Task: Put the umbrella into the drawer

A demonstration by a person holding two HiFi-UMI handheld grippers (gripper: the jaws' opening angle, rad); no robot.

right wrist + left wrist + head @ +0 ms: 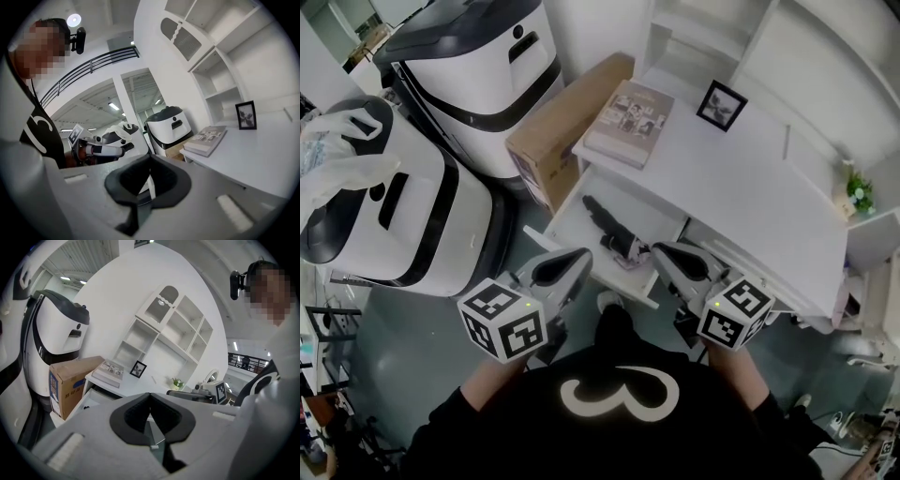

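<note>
A black folded umbrella (606, 223) lies inside the open drawer (657, 214) of the white desk (741, 178). Both grippers hang in front of the drawer, close to my body, with nothing in them. My left gripper (582, 255) sits just left of the drawer's front edge, and in the left gripper view its jaws (150, 398) meet with no gap. To the right of the umbrella's near end, my right gripper (659, 251) is shut too, its jaws (150, 161) pressed together. The two grippers point towards each other, and each shows in the other's view.
On the desk lie a book (630, 122) and a small framed picture (721, 105). A cardboard box (558, 131) stands against the desk's left side. Two large white-and-black machines (403, 216) fill the left. A small plant (860, 192) sits at the right, white shelves behind.
</note>
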